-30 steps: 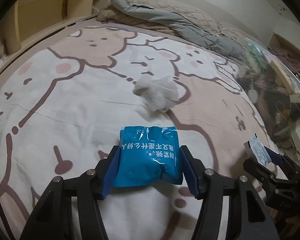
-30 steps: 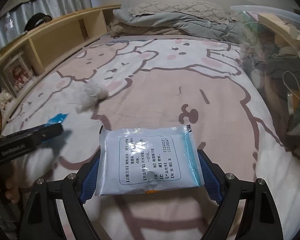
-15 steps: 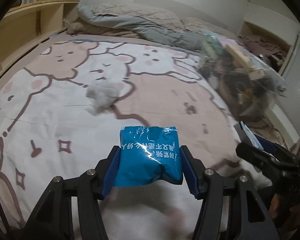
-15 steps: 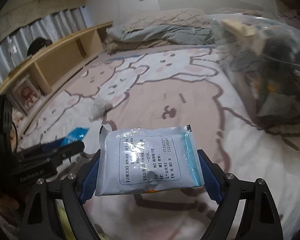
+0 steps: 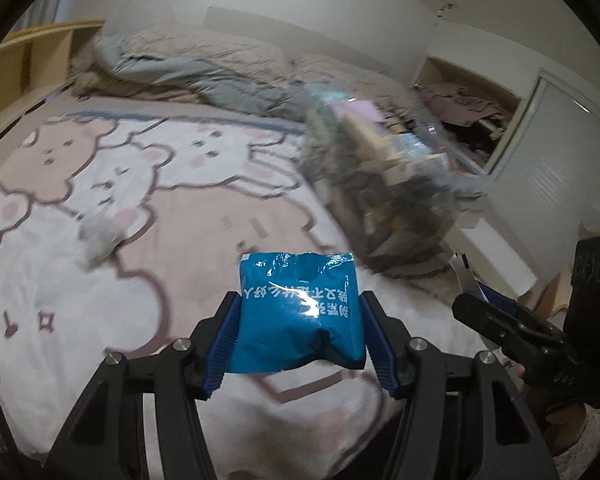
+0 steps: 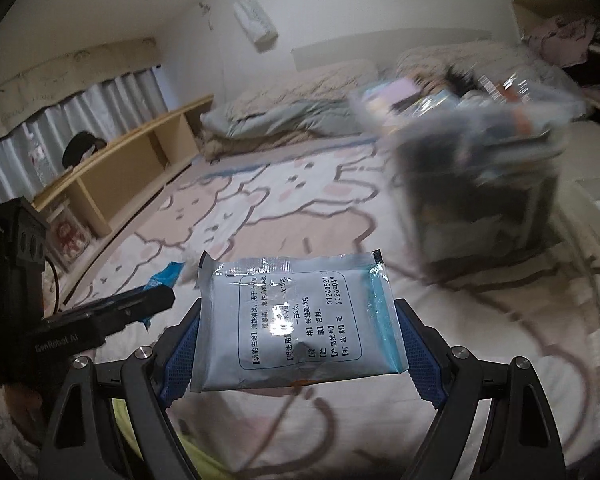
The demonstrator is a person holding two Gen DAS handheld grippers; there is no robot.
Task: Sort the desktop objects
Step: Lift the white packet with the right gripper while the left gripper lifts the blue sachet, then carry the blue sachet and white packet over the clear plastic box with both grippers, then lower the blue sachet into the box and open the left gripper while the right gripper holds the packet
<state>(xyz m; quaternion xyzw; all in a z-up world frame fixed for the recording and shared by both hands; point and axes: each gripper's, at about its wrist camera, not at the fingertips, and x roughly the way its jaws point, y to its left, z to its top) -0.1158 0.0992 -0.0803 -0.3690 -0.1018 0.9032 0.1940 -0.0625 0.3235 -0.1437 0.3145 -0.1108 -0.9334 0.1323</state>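
Left wrist view: left gripper (image 5: 300,316) pinches one blue packet (image 5: 298,312), centre frame; clear bin (image 5: 384,184), formerly at far right, now sits upper right of centre. Right gripper (image 6: 298,332) clamps one white sachet (image 6: 296,320). Both carried bin-ward, likely for drop-off. One tissue wad (image 5: 98,236) remains on bed (image 5: 204,220).

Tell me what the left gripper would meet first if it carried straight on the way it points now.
Probably the patterned bedsheet; the left gripper, shut on the blue packet, points down at it. The clear bin sits right of that line, though depth is unclear.
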